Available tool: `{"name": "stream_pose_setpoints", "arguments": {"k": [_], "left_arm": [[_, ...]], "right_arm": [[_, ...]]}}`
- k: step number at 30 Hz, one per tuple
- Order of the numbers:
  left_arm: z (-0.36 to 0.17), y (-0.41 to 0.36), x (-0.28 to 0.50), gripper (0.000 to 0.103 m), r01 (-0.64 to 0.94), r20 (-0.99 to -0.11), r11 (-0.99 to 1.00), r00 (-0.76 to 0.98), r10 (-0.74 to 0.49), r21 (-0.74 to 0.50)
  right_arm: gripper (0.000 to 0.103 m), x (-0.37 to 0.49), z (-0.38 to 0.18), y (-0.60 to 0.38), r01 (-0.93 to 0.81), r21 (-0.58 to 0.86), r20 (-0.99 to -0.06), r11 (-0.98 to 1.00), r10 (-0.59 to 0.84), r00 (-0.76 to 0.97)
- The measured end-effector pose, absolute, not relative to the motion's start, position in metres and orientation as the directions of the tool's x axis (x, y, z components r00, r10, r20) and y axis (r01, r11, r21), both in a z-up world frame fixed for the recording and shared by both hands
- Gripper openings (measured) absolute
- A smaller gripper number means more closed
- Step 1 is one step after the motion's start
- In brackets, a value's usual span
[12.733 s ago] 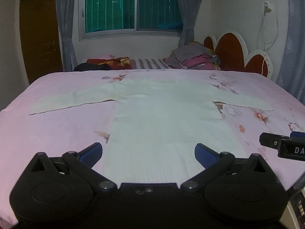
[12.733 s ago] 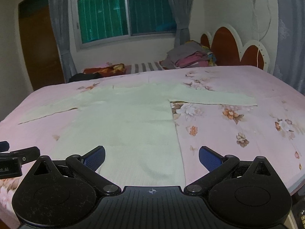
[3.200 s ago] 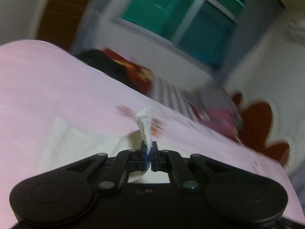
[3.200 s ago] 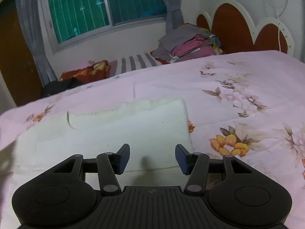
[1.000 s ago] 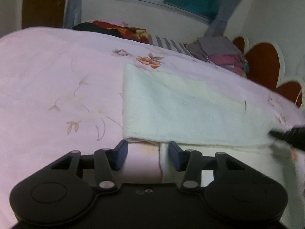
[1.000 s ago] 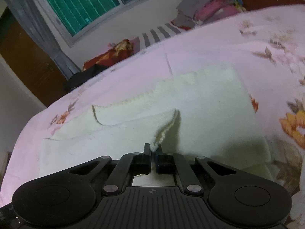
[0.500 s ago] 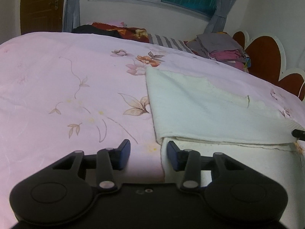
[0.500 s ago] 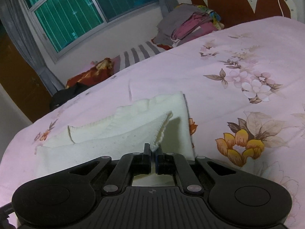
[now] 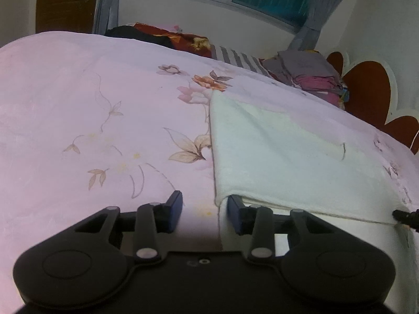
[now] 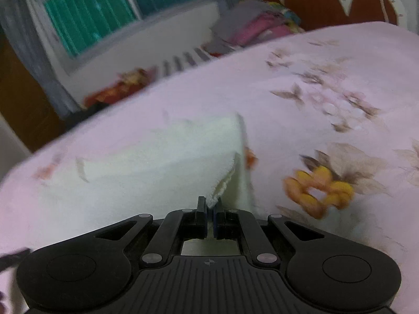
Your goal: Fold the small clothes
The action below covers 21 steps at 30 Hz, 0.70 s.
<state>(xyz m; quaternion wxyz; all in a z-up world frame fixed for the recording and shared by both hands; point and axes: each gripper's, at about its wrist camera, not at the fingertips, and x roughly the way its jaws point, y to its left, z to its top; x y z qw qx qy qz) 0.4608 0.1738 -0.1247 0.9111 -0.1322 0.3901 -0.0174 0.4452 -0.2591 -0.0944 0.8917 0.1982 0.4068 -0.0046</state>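
Note:
A cream knitted garment (image 9: 282, 157) lies partly folded on the pink flowered bed sheet (image 9: 91, 120). My left gripper (image 9: 204, 209) is open and low at the garment's near left corner; its right finger touches the folded edge, the left finger is over bare sheet. In the right wrist view my right gripper (image 10: 210, 209) is shut on a corner of the garment (image 10: 157, 167) and holds that corner a little above the layer below. The right gripper's tip shows at the right edge of the left wrist view (image 9: 407, 216).
A pile of folded clothes (image 9: 309, 73) and dark and red fabric (image 9: 167, 38) lie at the far side of the bed. A red and white headboard (image 9: 371, 96) stands at the right. A window and grey curtains are behind.
My right gripper, still shut on the corner, has moved toward the garment's right edge, with motion blur. My left gripper has shifted slightly closer to the folded edge and stayed open.

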Motion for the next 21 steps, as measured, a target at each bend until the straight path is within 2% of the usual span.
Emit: {"name": "stream_pose_setpoints", "arguments": {"k": [5,7,9,10,13,16,21], "left_arm": [[-0.123,0.174,0.463,0.039,-0.047,-0.713,0.966,0.684,-0.153,-0.253],[-0.115,0.178,0.461,0.045,-0.038,-0.714,0.958,0.676,-0.185,-0.284],[-0.098,0.178,0.447,0.064,-0.025,-0.655,0.96,0.736,-0.17,-0.278],[-0.09,0.172,0.444,0.067,-0.001,-0.631,0.968,0.758,-0.164,-0.253],[-0.083,0.144,0.456,0.066,0.108,-0.613,0.968,0.756,-0.228,-0.227],[-0.097,0.11,0.481,0.063,0.178,-0.632,0.96,0.725,-0.275,-0.214],[-0.122,0.097,0.502,0.061,0.164,-0.664,0.971,0.708,-0.238,-0.173]], "right_arm": [[0.003,0.444,-0.097,-0.262,0.155,0.351,-0.729,0.924,0.166,0.664],[0.003,0.444,-0.096,-0.264,0.139,0.349,-0.731,0.927,0.176,0.66],[0.005,0.437,-0.086,-0.268,0.151,0.324,-0.713,0.934,0.136,0.688],[0.011,0.431,-0.079,-0.27,0.158,0.312,-0.689,0.937,0.109,0.716],[0.011,0.428,-0.07,-0.27,0.146,0.289,-0.65,0.946,0.082,0.756],[0.011,0.445,-0.078,-0.255,0.109,0.294,-0.666,0.95,0.122,0.736],[0.011,0.464,-0.093,-0.22,-0.008,0.202,-0.688,0.979,0.148,0.71]]}}
